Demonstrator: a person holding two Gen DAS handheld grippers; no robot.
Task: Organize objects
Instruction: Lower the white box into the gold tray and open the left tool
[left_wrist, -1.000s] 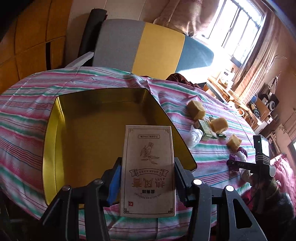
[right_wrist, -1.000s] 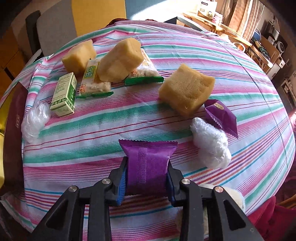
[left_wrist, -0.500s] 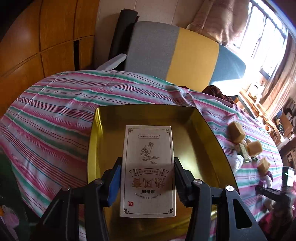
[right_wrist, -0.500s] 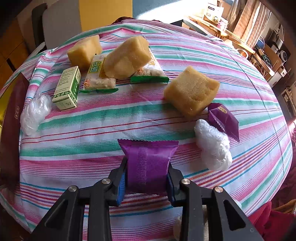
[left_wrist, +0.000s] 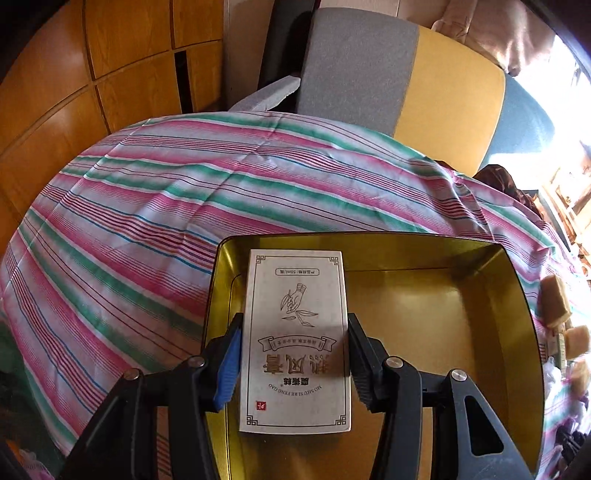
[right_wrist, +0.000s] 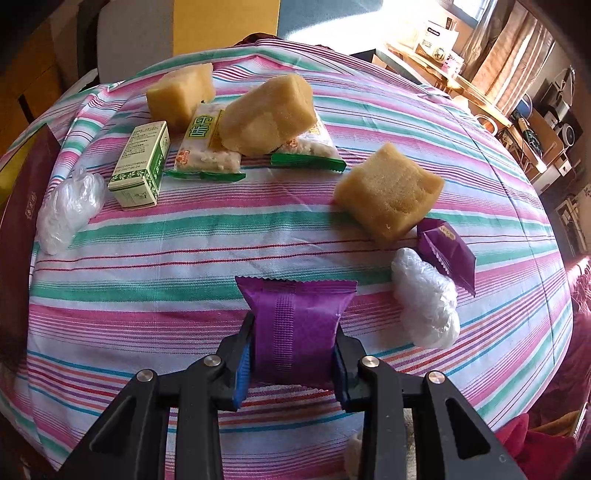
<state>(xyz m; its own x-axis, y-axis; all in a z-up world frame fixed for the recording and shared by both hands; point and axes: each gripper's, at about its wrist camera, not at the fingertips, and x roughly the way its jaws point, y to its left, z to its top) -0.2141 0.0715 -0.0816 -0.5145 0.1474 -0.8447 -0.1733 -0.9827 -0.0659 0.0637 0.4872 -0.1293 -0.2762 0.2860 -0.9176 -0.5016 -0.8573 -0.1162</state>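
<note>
My left gripper (left_wrist: 293, 363) is shut on a flat beige box (left_wrist: 295, 339) printed with a hand-and-leaf drawing. It holds the box over the left side of an open gold tin (left_wrist: 424, 317) lying on the striped tablecloth. My right gripper (right_wrist: 294, 345) is shut on a purple snack packet (right_wrist: 297, 325), just above the cloth. Ahead of it lie three yellow sponge blocks (right_wrist: 388, 194), a green-and-white carton (right_wrist: 142, 166), two clear snack packs with green ends (right_wrist: 207, 147), two crumpled white plastic wads (right_wrist: 424, 299) and a second purple packet (right_wrist: 447, 249).
A grey, yellow and blue sofa (left_wrist: 406, 74) stands behind the table, with wooden cabinets (left_wrist: 92, 66) to the left. The dark red outer wall of the tin (right_wrist: 22, 206) shows at the right wrist view's left edge. Cluttered shelves (right_wrist: 535, 110) fill the far right.
My left gripper has carried the beige box leftward and down, from the tin's near right to over its left side. The right gripper with its purple packet has barely shifted.
</note>
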